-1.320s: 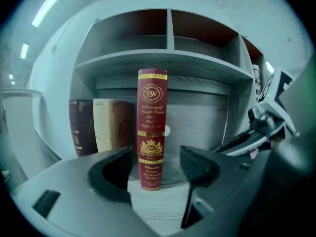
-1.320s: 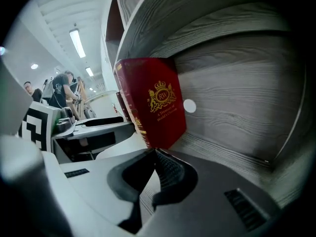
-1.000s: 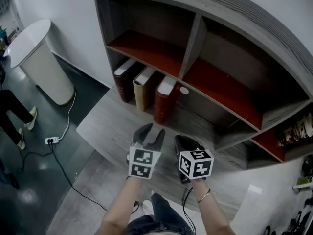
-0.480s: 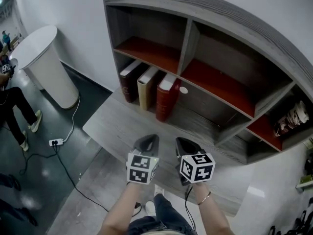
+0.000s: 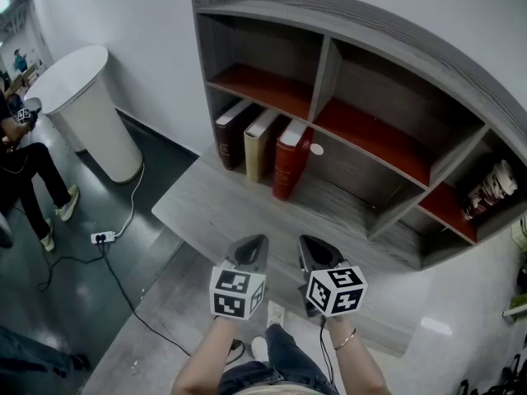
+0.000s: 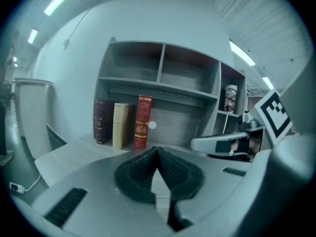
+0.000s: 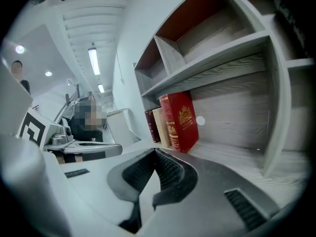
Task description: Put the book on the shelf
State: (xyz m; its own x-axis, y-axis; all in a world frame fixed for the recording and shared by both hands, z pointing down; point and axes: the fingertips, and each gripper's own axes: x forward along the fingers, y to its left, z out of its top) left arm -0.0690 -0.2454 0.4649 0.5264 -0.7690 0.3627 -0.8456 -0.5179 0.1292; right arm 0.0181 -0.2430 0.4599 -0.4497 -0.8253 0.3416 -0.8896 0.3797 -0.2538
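Observation:
Three books stand upright on the shelf's lowest grey board point(image 5: 247, 212): a dark maroon book point(image 5: 231, 133), a cream book point(image 5: 262, 145) and a red book point(image 5: 291, 160) with gold print point(image 6: 141, 122) point(image 7: 181, 119). My left gripper point(image 5: 251, 248) hovers above the board's front edge, jaws shut with nothing between them point(image 6: 157, 152). My right gripper point(image 5: 315, 250) hangs beside it, jaws also shut and holding nothing point(image 7: 154, 154). Both are well short of the books.
The grey shelf unit point(image 5: 354, 97) has red-floored compartments above the books. A jar-like object point(image 5: 492, 189) sits in the right side compartment. A white round stand point(image 5: 90, 109) is at left, with a power strip point(image 5: 102, 237) and cable on the floor. A person's legs point(image 5: 37, 188) show at far left.
The left gripper's jaws have gone from open to shut. Both grippers have drawn back from the books toward the front edge of the board, and the view has pulled away.

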